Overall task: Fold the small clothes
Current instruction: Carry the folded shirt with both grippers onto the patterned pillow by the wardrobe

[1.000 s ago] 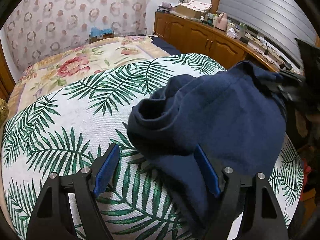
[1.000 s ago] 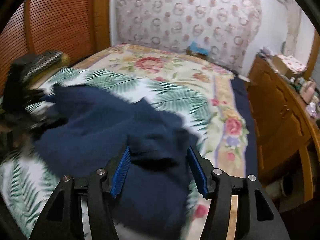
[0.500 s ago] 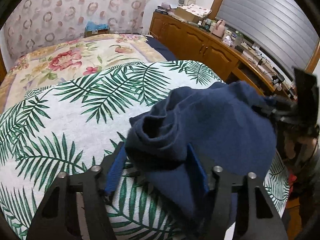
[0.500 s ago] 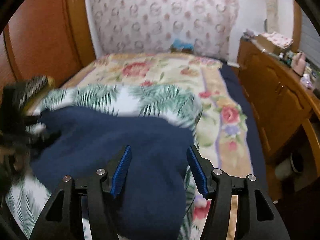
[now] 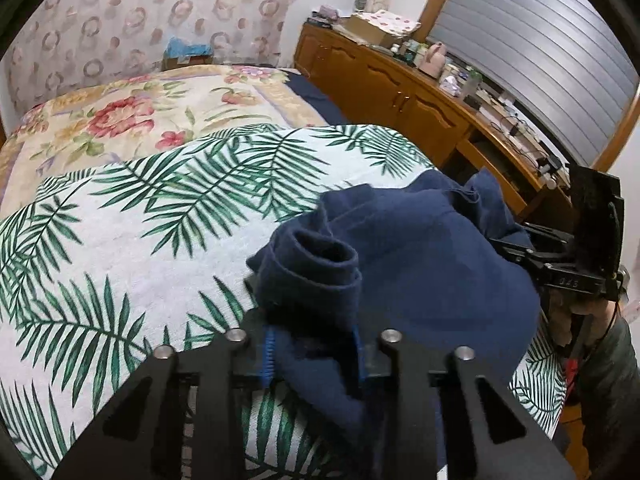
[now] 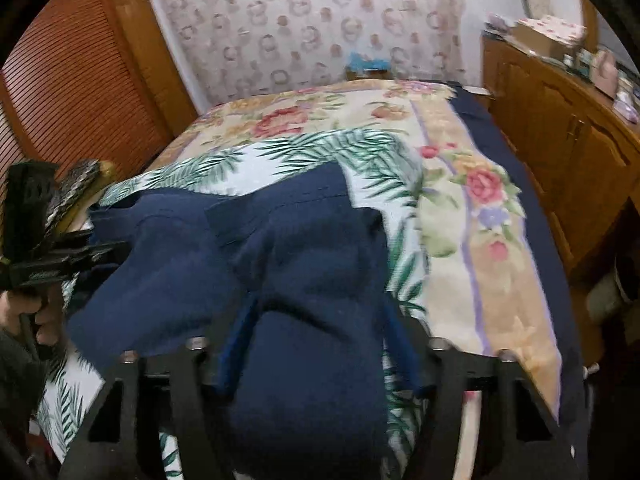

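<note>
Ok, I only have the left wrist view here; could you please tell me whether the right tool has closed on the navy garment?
Observer: Not by the right wrist view. The right tool stands open, with the navy garment draped loose between its spread fingers.
Operator: Thank you. Does the cloth beyond it lie flat?
Observer: Partly. One flat flap with a stitched hem rests on the palm-leaf cover, and the rest is bunched.
Operator: And what stands beyond the bed's other side?
Observer: A louvred wooden door, which your view never reaches.
</note>
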`<state>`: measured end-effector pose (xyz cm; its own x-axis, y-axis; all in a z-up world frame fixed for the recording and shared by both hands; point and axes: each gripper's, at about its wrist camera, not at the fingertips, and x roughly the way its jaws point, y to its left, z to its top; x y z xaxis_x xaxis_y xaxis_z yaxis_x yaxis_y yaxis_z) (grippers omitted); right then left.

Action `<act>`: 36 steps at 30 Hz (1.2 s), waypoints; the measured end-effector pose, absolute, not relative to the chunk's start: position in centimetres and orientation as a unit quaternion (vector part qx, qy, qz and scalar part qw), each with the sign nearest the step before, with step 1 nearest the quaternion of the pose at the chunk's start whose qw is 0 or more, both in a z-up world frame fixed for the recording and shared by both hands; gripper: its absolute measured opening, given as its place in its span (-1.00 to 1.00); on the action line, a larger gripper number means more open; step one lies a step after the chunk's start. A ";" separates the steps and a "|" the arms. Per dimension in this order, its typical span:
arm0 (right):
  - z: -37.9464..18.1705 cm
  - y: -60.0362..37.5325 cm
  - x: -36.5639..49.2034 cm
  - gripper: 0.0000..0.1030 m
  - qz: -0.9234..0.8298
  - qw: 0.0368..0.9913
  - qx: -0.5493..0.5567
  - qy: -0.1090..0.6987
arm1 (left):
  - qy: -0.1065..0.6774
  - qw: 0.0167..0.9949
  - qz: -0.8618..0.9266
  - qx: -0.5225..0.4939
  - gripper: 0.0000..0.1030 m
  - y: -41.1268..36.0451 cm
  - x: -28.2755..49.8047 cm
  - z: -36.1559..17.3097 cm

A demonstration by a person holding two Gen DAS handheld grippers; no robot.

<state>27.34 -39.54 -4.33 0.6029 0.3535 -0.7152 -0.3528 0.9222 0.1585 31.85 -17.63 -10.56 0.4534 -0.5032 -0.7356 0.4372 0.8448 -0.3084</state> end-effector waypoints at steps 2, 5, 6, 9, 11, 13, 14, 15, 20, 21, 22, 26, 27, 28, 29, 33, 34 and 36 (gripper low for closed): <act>-4.5 -39.2 27.4 -0.19 0.209 0.893 -0.003 0.399 | 0.440 0.852 -0.282 -0.046 -0.64 -17.5 31.8 -10.4; -4.4 -39.0 27.0 -0.48 0.219 0.893 -0.012 0.393 | 0.418 0.860 -0.287 -0.053 -0.68 -17.3 30.8 -9.3; -4.4 -38.9 26.9 -0.52 0.218 0.895 -0.020 0.389 | 0.408 0.863 -0.292 -0.054 -0.69 -17.3 30.3 -8.6; -3.6 -38.7 25.9 -0.56 0.213 0.905 -0.031 0.368 | 0.376 0.873 -0.306 -0.053 -0.70 -17.2 28.4 -6.4; -2.8 -38.6 25.2 -0.57 0.212 0.913 -0.033 0.346 | 0.356 0.878 -0.315 -0.053 -0.70 -17.0 27.1 -5.0; -1.7 -38.1 24.3 -0.58 0.216 0.919 -0.037 0.326 | 0.330 0.890 -0.311 -0.054 -0.70 -16.6 25.8 -3.5; -1.4 -37.7 23.8 -0.58 0.217 0.922 -0.041 0.318 | 0.320 0.893 -0.313 -0.055 -0.70 -16.2 25.1 -2.8; -0.9 -37.3 23.5 -0.58 0.220 0.923 -0.045 0.312 | 0.309 0.896 -0.315 -0.057 -0.70 -15.6 24.4 -2.0; 0.6 -34.4 22.5 -0.58 0.249 0.925 -0.063 0.281 | 0.268 0.914 -0.294 -0.076 -0.70 -11.2 21.4 0.4; 0.9 -33.4 22.4 -0.58 0.260 0.923 -0.069 0.276 | 0.261 0.919 -0.284 -0.079 -0.70 -9.9 20.7 0.6; 1.1 -32.4 22.4 -0.58 0.269 0.922 -0.075 0.270 | 0.257 0.923 -0.275 -0.083 -0.70 -8.8 20.2 0.7; 1.7 -26.7 22.8 -0.58 0.317 0.911 -0.104 0.244 | 0.229 0.944 -0.219 -0.089 -0.70 -3.6 17.5 1.3; 1.9 -25.2 22.9 -0.58 0.329 0.907 -0.111 0.239 | 0.222 0.949 -0.202 -0.094 -0.70 -2.1 16.9 1.4; 2.0 -23.7 23.2 -0.58 0.341 0.903 -0.117 0.233 | 0.217 0.952 -0.189 -0.101 -0.70 -0.7 16.3 1.5; 2.2 -21.9 23.4 -0.58 0.354 0.899 -0.121 0.228 | 0.211 0.956 -0.174 -0.108 -0.70 0.8 15.5 1.6; 2.9 -15.0 25.0 -0.58 0.397 0.883 -0.145 0.204 | 0.196 0.967 -0.113 -0.119 -0.70 5.8 13.4 1.3; 3.0 -12.8 25.2 -0.58 0.407 0.878 -0.156 0.196 | 0.195 0.968 -0.099 -0.123 -0.70 7.0 13.1 1.0; 3.2 -9.3 26.3 -0.58 0.423 0.869 -0.174 0.188 | 0.192 0.968 -0.074 -0.144 -0.70 9.5 12.8 0.4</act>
